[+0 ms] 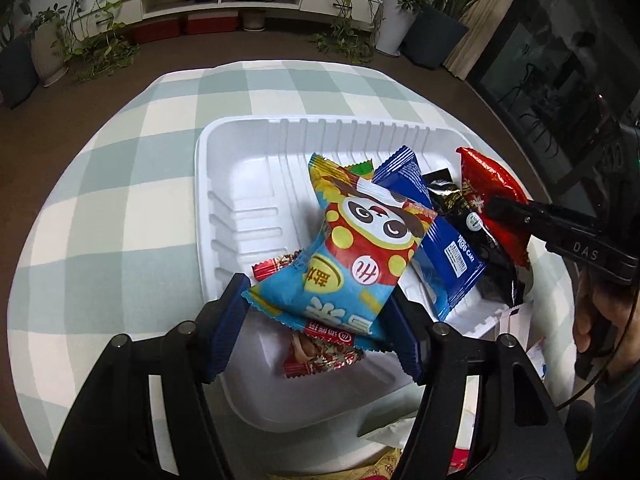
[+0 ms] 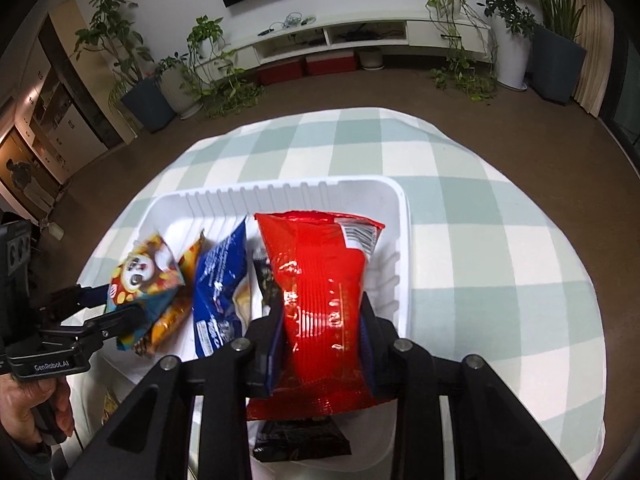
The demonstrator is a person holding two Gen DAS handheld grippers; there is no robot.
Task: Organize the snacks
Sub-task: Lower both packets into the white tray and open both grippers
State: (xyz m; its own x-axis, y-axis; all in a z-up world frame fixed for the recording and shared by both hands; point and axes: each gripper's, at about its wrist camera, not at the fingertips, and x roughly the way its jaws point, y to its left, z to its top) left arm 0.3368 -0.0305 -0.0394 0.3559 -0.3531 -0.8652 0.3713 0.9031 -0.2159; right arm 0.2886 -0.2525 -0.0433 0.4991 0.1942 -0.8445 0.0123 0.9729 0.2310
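Two tools work over a bench [image 1: 120, 184] covered in a pale green and white checked cloth, with a white ribbed tray [image 1: 248, 136] lying on it. Over the right side of that tray the right tool [image 2: 322, 344] is clenched on a red foil bag [image 2: 320, 288], which stands upright between its pads above the tray floor. The left tool [image 1: 316, 320] grasps a light blue packet with a panda face [image 1: 352, 252] by its lower end, holding it tilted over the tray. Between the two held packs a dark blue packet [image 1: 444, 248] leans inside the tray, with a black packet [image 1: 444, 196] just beside it. Small red candy wrappers [image 1: 320, 356] lie on the tray floor under the panda packet.
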